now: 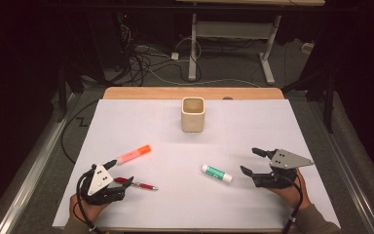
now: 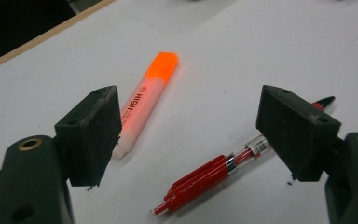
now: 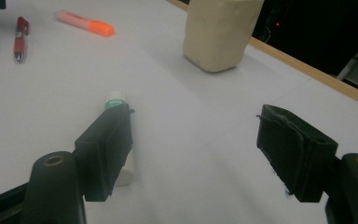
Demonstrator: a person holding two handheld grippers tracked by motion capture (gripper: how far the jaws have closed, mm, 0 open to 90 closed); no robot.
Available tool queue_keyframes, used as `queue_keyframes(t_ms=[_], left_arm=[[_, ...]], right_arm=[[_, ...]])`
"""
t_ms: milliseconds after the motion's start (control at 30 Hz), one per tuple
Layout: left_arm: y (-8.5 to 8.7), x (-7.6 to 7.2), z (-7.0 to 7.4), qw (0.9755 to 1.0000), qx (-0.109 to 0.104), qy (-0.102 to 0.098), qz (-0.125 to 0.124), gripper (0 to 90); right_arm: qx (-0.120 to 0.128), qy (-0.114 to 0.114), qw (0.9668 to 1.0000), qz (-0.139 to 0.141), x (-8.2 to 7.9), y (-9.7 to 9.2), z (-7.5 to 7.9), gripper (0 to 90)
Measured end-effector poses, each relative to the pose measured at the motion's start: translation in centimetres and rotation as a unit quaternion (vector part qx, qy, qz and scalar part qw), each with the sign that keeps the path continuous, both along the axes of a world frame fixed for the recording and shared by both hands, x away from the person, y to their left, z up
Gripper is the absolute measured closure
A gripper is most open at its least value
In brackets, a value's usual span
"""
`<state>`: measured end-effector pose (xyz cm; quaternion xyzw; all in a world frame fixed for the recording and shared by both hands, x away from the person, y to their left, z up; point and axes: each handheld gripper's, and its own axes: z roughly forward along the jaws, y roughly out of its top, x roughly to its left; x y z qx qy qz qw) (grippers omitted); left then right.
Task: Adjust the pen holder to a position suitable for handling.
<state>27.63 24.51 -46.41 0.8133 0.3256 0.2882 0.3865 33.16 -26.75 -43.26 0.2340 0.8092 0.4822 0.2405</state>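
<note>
My left gripper (image 1: 121,171) rests at the near left of the white sheet, open (image 2: 189,135). A red pen (image 1: 139,184) lies on the sheet under and between its jaws (image 2: 205,179), untouched by the pads. Just beyond its left jaw lies an orange highlighter (image 2: 144,100) (image 1: 134,153). At the near right, my right gripper (image 1: 248,160) stands open with nothing between its pads (image 3: 196,154). A green-and-white glue stick (image 1: 216,173) lies to its left, partly hidden behind the left jaw (image 3: 116,100). A beige cup (image 1: 193,114) stands upright at the back middle (image 3: 219,32).
The white sheet (image 1: 185,209) covers a wooden table whose far edge (image 1: 190,92) shows behind the cup. Beyond it are a desk frame (image 1: 195,44) and cables on the floor. A hand holds each gripper at the near edge.
</note>
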Motion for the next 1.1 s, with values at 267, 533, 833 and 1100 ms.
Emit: queue_keyframes(t_ms=[267, 533, 833, 1100], left_arm=[[-0.1, 0.0, -0.1, 1.0000, 0.005, 0.006, -0.002, 21.6], [0.1, 0.0, -0.1, 0.9999, 0.004, 0.010, -0.002, 21.6], [0.1, 0.0, -0.2, 0.9999, 0.003, 0.012, -0.007, 21.6], [0.1, 0.0, -0.3, 0.9998, 0.005, 0.016, -0.011, 21.6]], right_arm=[[-0.012, 0.001, 0.9998, 0.017, 1.2, 1.3, 0.7, 29.0], [-0.024, 0.009, 0.9992, 0.032, 3.1, 3.0, 1.7, 28.5], [-0.078, 0.013, 0.9943, 0.072, 6.5, 6.7, 4.1, 29.2], [-0.123, 0.014, 0.9873, 0.099, 9.8, 10.1, 5.7, 33.1]])
